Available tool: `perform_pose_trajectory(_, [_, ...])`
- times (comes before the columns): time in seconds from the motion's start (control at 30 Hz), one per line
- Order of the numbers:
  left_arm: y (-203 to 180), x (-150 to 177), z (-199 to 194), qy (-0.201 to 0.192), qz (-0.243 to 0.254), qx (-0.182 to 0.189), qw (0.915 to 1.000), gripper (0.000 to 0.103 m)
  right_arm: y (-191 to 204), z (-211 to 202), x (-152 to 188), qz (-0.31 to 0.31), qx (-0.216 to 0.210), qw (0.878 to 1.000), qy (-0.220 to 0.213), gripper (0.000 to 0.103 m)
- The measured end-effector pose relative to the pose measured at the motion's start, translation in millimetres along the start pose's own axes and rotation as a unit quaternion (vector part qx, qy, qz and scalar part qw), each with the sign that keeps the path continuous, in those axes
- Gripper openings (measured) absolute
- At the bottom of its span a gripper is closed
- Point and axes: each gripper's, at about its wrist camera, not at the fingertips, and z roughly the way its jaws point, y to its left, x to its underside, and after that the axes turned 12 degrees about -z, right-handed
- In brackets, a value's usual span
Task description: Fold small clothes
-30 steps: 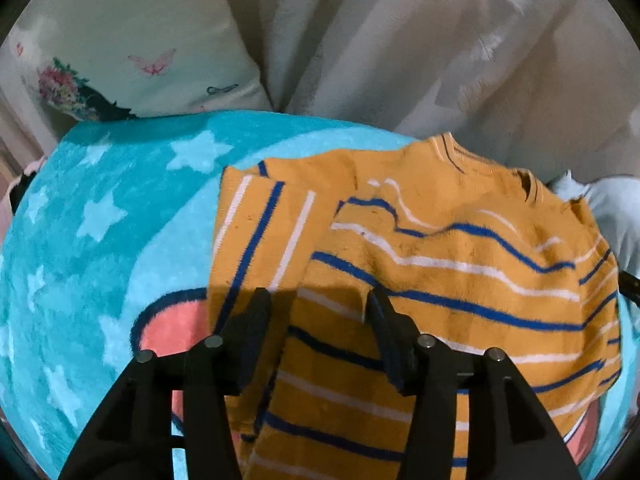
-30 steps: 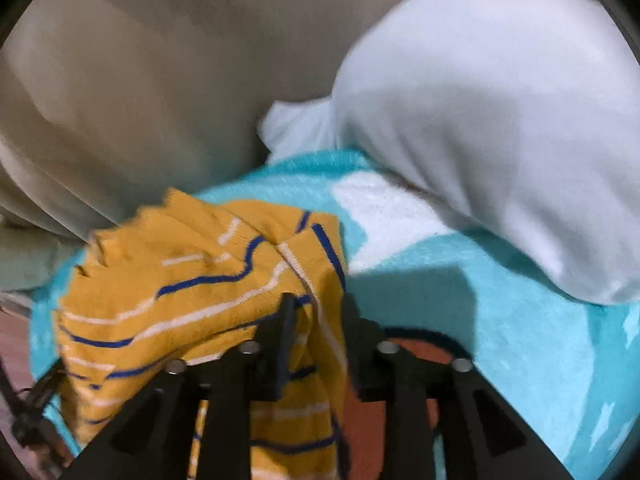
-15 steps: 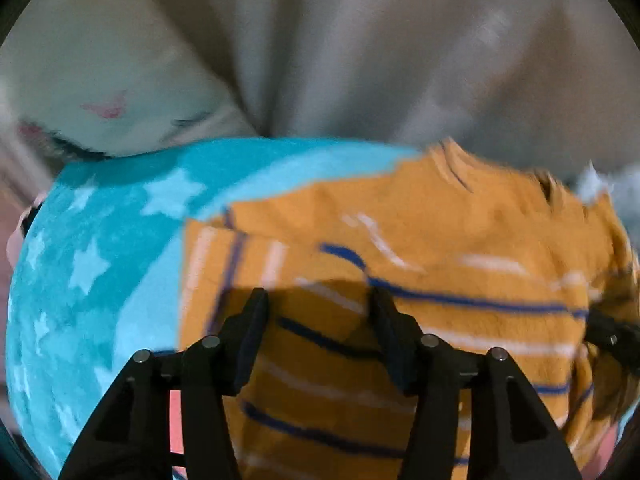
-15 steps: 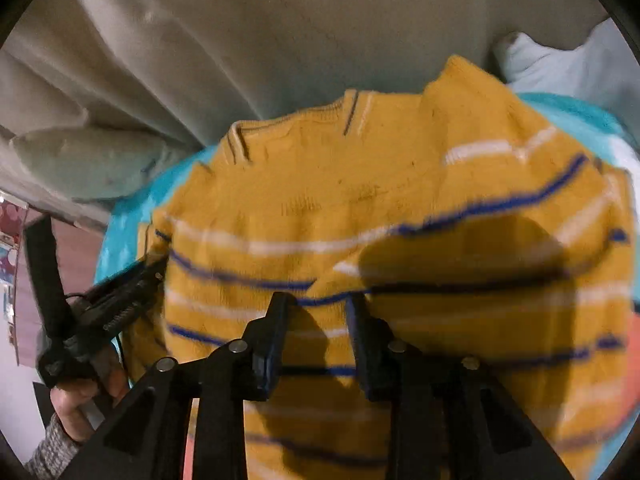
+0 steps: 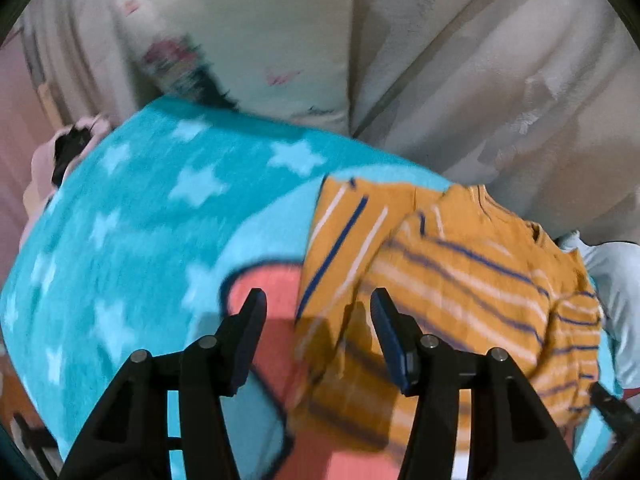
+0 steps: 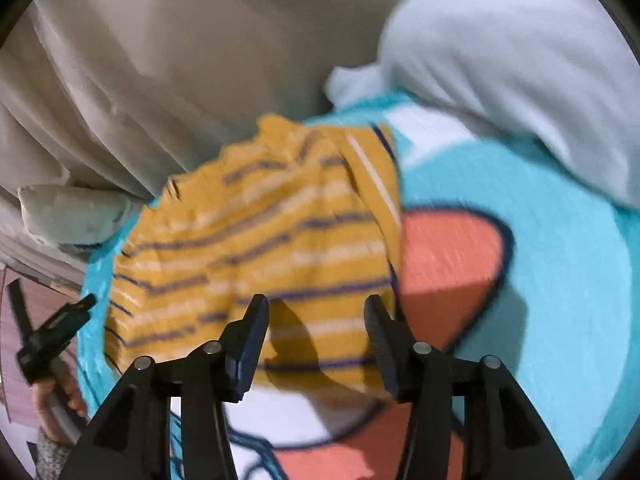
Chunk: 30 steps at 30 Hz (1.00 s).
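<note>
An orange sweater (image 5: 460, 280) with blue and white stripes lies partly folded on a teal star blanket (image 5: 140, 220). In the left wrist view it lies right of centre. My left gripper (image 5: 318, 312) hovers open over its left edge, and its pads touch nothing. In the right wrist view the sweater (image 6: 260, 240) spreads out ahead and to the left. My right gripper (image 6: 316, 308) is above its near hem with the jaws opening; cloth lies below them, not pinched. The left gripper (image 6: 52, 332) and the hand (image 6: 60, 400) holding it show at the far left.
The blanket (image 6: 540, 260) bears a pink and white cartoon print. A flowered white pillow (image 5: 240, 60) and beige drapes (image 5: 500, 80) stand behind it. A large pale cushion (image 6: 500, 60) lies at the back right. A pink object (image 5: 40, 168) sits off the blanket's left edge.
The right gripper carried a fold of the sweater across, then its jaws widened and let it go. The left gripper drew away leftward, so the sweater now sits to its right.
</note>
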Motion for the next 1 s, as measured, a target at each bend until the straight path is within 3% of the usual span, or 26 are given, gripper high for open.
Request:
perform_pose_trajectory(0.13, [22, 28, -16, 0.017, -0.034, 0.004, 0.9993, 0.053, 6, 15, 6, -0.032, 0.003, 0.999, 0.001, 0.055])
perform_pose_trajectory(0.2, [33, 39, -25, 0.021, -0.053, 0.003, 0.9984, 0.053, 10, 19, 6, -0.058, 0.02, 0.998, 0.015, 0.024])
perform_pose_trajectory(0.27, [42, 49, -36, 0.02, -0.064, 0.0, 0.9977, 0.053, 7, 17, 5, -0.07, 0.022, 0.997, 0.036, 0.01])
perform_pose_trajectory(0.43, [62, 64, -68, 0.002, -0.073, -0.021, 0.9971, 0.053, -23, -8, 2, -0.075, 0.078, 0.993, 0.053, 0.002])
perform_pose_trajectory(0.5, [71, 69, -79, -0.001, -0.08, -0.031, 0.9963, 0.053, -29, -19, 4, -0.082, 0.1, 0.991, 0.043, 0.002])
perform_pose_trajectory(0.63, [82, 80, -100, -0.013, -0.09, -0.046, 0.9948, 0.053, -41, -48, 16, -0.041, 0.039, 0.998, 0.008, 0.007])
perform_pose_trajectory(0.7, [81, 86, -108, -0.015, -0.085, -0.049, 0.9951, 0.053, -39, -54, 24, -0.042, 0.031, 0.999, -0.002, 0.019])
perform_pose_trajectory(0.77, [79, 93, -115, -0.018, -0.078, -0.049, 0.9956, 0.053, -38, -55, 33, -0.038, 0.01, 0.999, -0.007, 0.041])
perform_pose_trajectory(0.8, [78, 96, -119, -0.018, -0.075, -0.048, 0.9958, 0.053, -36, -53, 38, -0.035, -0.001, 0.999, -0.006, 0.044])
perform_pose_trajectory(1.0, [73, 117, -122, -0.005, -0.06, -0.045, 0.9972, 0.053, -40, -42, 66, 0.01, -0.043, 0.999, 0.009, 0.045])
